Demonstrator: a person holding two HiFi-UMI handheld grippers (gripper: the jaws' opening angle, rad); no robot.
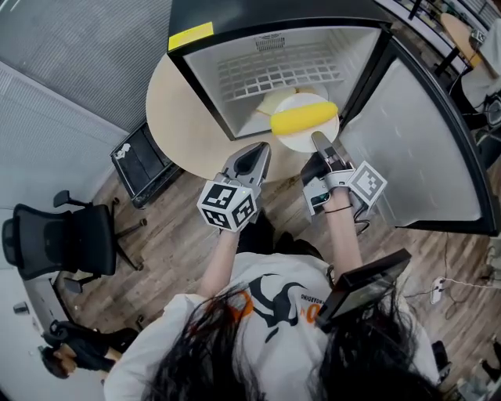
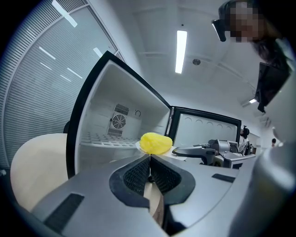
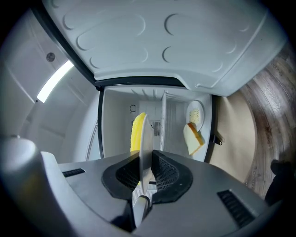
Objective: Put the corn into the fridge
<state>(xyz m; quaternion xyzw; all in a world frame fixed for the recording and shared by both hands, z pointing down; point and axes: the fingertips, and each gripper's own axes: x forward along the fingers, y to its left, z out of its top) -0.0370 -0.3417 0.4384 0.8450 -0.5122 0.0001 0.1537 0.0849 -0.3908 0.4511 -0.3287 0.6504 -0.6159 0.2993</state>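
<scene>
My right tongs (image 1: 318, 141) pinching plate (image 1: 293, 142) rim at 6 o'clock; corn (image 1: 304, 118) riding loose, roll-prone; left tongs (image 1: 263, 150) closed, empty.

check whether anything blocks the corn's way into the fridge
Nothing visible does. The door stands open, and the corn, on the plate clamped in the right hand-held gripper, faces the fridge opening. A yellowish slice and small dish already sit inside.

Yellow corn (image 1: 304, 117) on white plate (image 1: 293, 142); black fridge (image 1: 274, 14), white inside, yellow sticker (image 1: 190, 35); beige table (image 1: 176, 110); wood-grain floor (image 1: 180, 235).
</scene>
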